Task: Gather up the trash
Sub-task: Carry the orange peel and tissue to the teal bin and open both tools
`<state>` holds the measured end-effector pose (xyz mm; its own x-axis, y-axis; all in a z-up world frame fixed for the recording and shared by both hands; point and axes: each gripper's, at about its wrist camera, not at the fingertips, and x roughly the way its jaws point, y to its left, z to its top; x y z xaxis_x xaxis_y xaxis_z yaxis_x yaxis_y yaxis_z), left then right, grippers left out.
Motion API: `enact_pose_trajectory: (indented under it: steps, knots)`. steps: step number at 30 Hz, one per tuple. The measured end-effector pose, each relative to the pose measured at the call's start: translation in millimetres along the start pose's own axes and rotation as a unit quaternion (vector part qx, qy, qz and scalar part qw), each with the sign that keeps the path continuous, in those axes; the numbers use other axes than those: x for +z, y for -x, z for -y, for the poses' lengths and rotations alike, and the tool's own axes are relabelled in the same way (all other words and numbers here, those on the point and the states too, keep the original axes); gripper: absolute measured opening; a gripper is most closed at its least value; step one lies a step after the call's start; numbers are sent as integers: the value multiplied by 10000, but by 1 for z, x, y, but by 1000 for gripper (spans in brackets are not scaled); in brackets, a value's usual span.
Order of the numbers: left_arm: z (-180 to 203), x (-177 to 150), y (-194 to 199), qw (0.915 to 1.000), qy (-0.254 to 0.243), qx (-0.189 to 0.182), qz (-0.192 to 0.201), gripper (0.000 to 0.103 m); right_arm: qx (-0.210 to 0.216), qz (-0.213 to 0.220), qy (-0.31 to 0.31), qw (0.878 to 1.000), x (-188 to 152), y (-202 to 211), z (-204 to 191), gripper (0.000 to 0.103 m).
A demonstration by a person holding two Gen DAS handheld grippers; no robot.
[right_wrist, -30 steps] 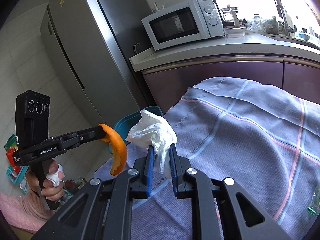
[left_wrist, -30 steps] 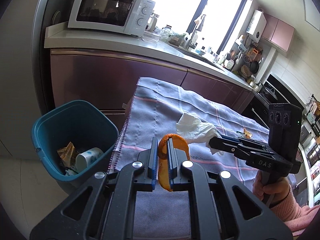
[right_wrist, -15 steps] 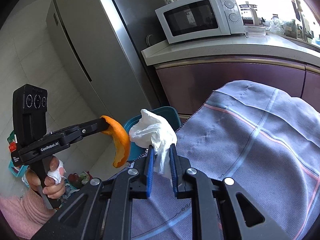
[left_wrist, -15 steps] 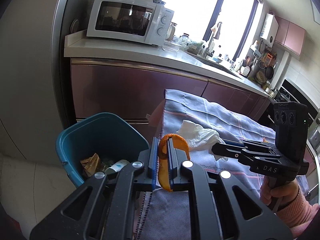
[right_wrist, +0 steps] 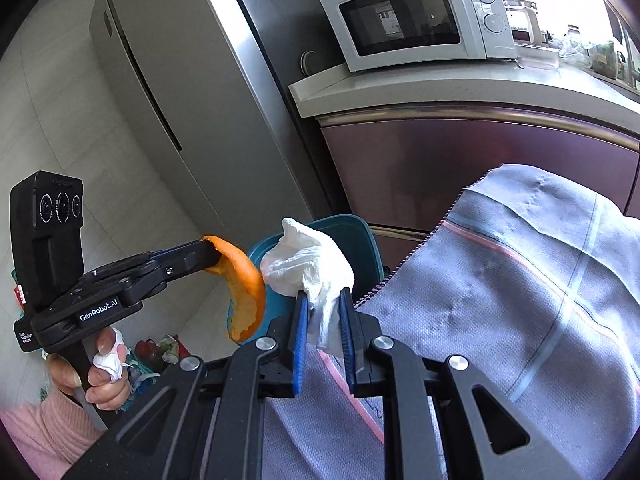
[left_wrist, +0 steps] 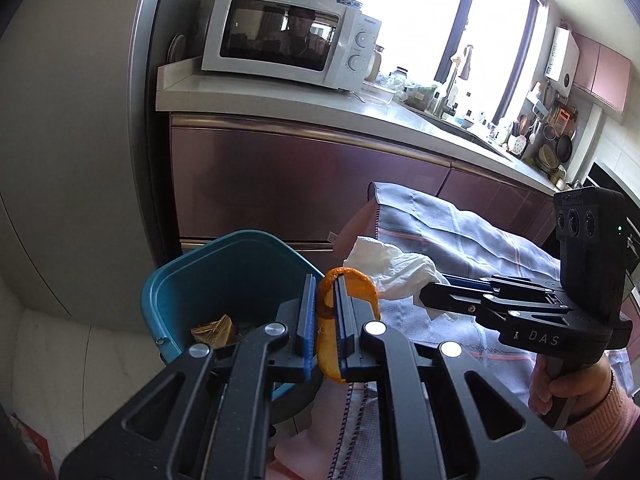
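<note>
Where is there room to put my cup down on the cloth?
The grey cloth looks bare from its stitched edge by the teal bin across to the pink stripe. It is crowded at that edge, where both grippers hold orange peel and tissue.

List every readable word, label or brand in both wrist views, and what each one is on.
"DAS": side of the right tongs.
"GenRobot.AI": side of the left tongs.
"Galanz": top right of the microwave front.
Small white label low on the left tongs' body: too small to read.
Microwave dial markings: too small to read.
</note>
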<state>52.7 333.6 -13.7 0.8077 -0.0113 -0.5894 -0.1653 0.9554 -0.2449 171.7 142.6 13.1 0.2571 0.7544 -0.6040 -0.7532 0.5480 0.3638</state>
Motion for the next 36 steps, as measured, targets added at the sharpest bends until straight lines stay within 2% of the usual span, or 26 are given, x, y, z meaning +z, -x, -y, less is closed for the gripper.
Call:
enact_pose_trajectory:
  steps: [22, 28, 32, 36]
  knots:
    - [-29, -2, -42, 9990, 215, 313, -225, 9, -249, -559, 81, 9981, 21, -70, -10, 15]
    - [-31, -5, -63, 9983, 233, 394, -349, 9, -368, -807, 128, 9960, 28, -92, -12, 24]
    - [-32, -7, -79, 9978, 230, 413, -459, 10, -426, -870, 87, 9953, 30, -102, -10, 26]
    - [-34, -9, -96, 9971, 287, 432, -550, 10, -435, -889, -13, 9951, 30, -107, -6, 33]
